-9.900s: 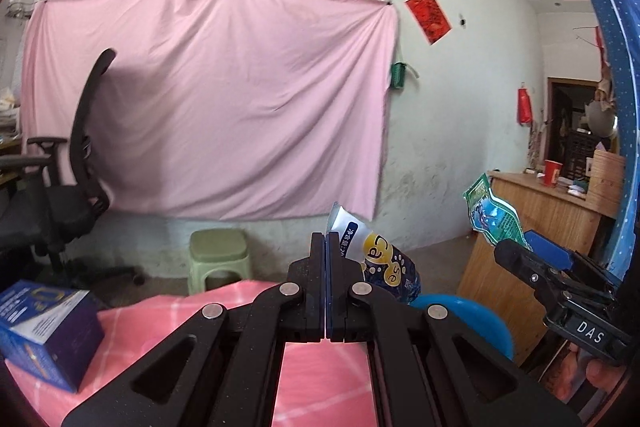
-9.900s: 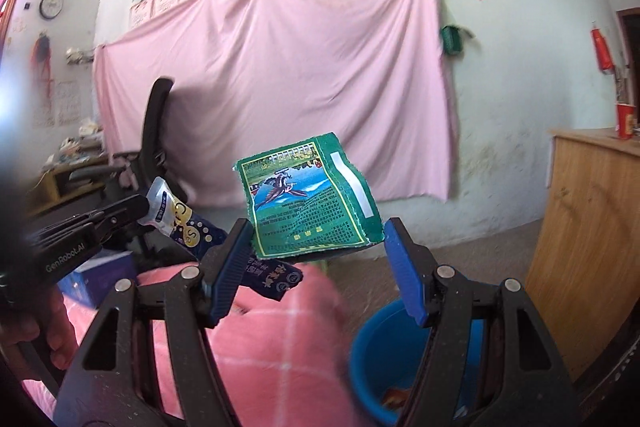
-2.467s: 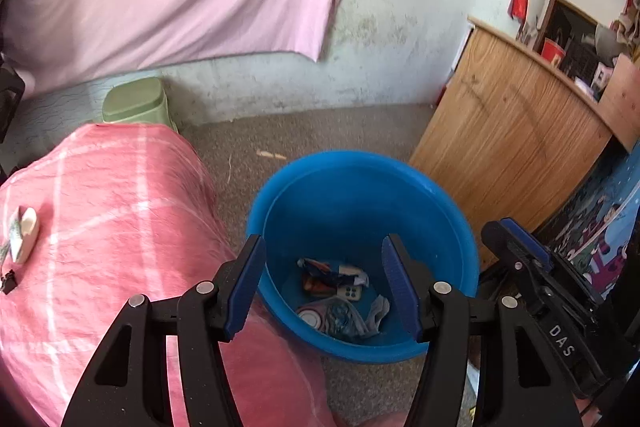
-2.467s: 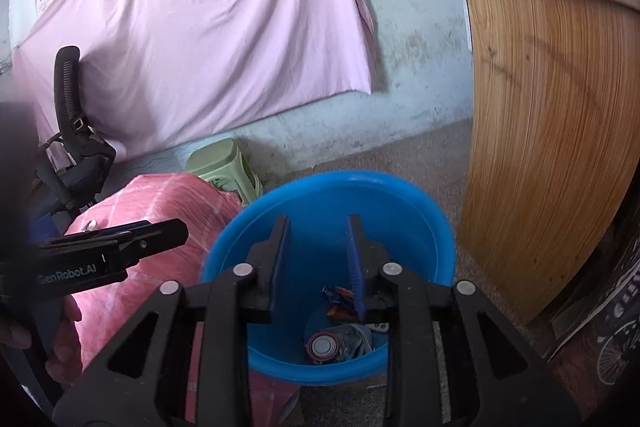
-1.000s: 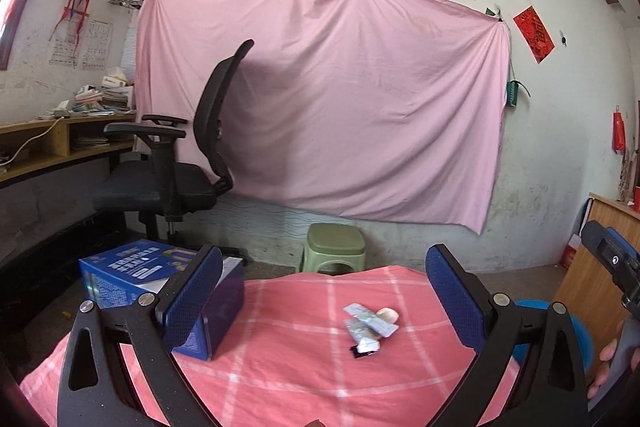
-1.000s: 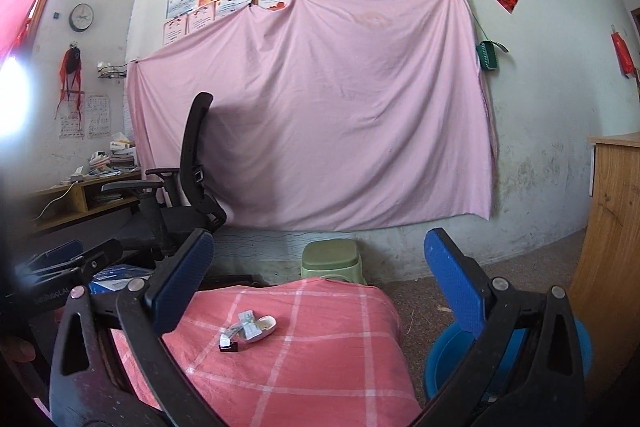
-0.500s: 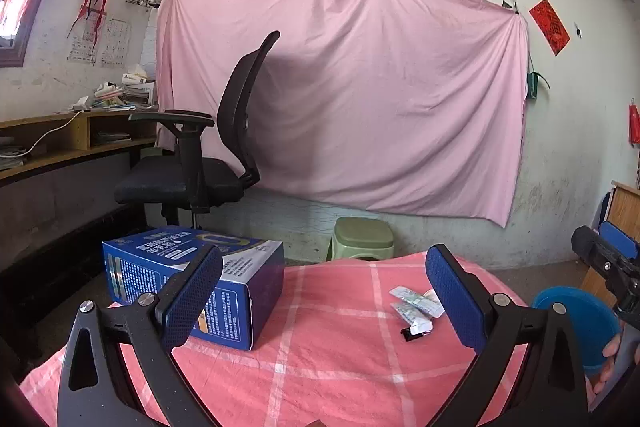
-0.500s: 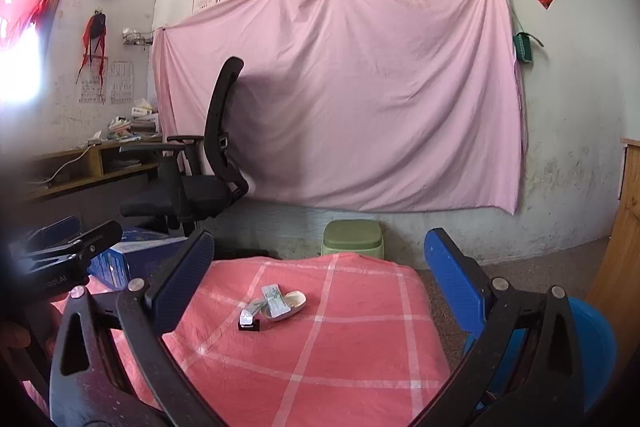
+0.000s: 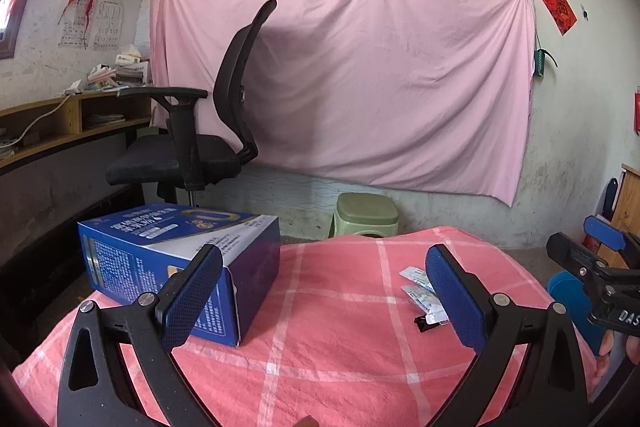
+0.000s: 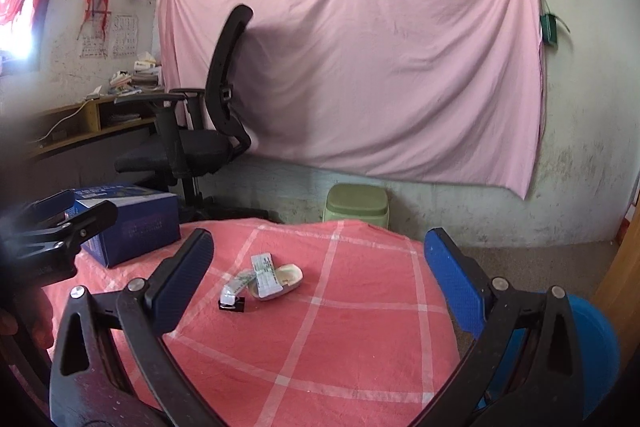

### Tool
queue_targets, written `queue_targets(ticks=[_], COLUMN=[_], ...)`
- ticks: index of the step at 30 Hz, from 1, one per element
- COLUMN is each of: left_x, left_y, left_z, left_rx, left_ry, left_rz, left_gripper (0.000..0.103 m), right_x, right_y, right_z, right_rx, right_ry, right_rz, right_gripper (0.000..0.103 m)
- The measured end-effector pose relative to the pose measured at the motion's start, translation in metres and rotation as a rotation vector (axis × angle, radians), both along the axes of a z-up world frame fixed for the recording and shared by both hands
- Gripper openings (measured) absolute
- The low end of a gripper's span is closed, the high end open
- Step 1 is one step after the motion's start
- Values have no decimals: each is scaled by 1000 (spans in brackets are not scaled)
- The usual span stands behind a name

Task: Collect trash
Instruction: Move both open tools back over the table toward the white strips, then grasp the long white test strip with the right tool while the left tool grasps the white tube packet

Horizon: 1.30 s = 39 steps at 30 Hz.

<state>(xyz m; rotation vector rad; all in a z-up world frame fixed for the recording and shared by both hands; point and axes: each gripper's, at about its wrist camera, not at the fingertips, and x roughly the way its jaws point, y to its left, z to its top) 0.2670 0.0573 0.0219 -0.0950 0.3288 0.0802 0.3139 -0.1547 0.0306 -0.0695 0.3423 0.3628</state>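
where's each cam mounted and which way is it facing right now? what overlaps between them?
Left wrist: on the left tool, facing the pink sheet wall across the table; open fingers frame the blue box; right tool and fingertips at the right edge.
Right wrist: on the right tool, same heading; open fingers frame the wrappers; left tool at the left edge, blue bucket lower right.
Shared: box, wrappers, pink tablecloth, green stool, office chair.

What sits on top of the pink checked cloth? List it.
On the pink checked cloth: a blue box and a small heap of trash, paper strips over a pale shallow container beside a black clip. Whatever the strips cover stays hidden.
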Motion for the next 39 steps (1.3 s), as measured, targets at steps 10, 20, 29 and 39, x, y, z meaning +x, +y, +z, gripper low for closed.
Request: queue_targets(ticks=[10,20,29,39], left_x=[31,63,70,84], left_y=[-9,-7,-4,-8], left_z=[-21,-43,-48,-46], left_rx=[-11,-71,-111,-220], left_ry=[168,351,407,436], left_rz=[-99,-142,-151,-250], left_gripper=[83,45,44,44], right_x=[46,68,86,79], right_y=[-3,31,55,42], right_z=[-25,-38,-60,-58], right_rx=[-28,-109,-169,-167], right_ry=[233,346,488,482], right_rz=[20,176,257,248], right_gripper=[79,54,46,26])
